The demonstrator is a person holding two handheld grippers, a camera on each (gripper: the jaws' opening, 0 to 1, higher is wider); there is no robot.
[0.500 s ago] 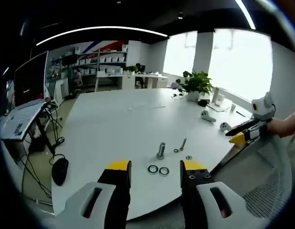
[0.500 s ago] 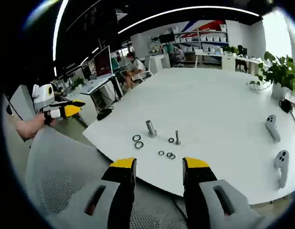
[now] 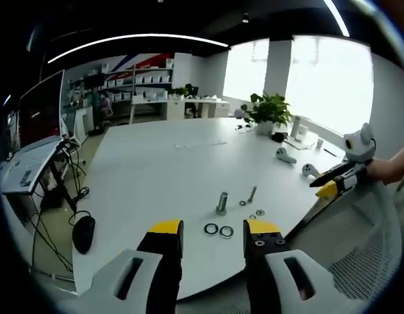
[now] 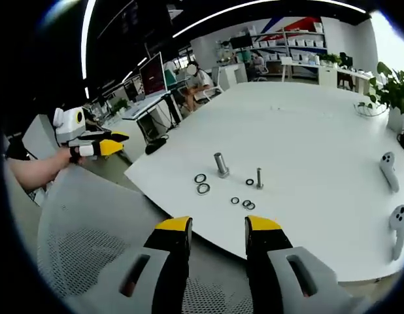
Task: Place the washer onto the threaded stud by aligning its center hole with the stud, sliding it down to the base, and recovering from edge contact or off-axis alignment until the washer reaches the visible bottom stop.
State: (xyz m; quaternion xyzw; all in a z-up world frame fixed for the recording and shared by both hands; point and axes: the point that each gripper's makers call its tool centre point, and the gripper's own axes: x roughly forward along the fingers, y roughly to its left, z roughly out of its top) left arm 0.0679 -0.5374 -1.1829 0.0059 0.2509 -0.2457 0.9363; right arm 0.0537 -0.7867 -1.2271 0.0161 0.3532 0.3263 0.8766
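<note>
On smooth white table (image 4: 306, 124), round metal washers (image 4: 202, 188) beside cylindrical stud (image 4: 221, 164).

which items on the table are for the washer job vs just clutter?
For the job:
thick stud
thin stud
two large washers
small washers

Lying about:
two white controllers
potted plant
computer mouse

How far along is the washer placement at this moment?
Nothing done yet: the washers lie loose on the table beside the bare threaded stud. Nothing is in hand; the left tool and right tool are open, short of the parts. Picking, aligning and seating all remain.
</note>
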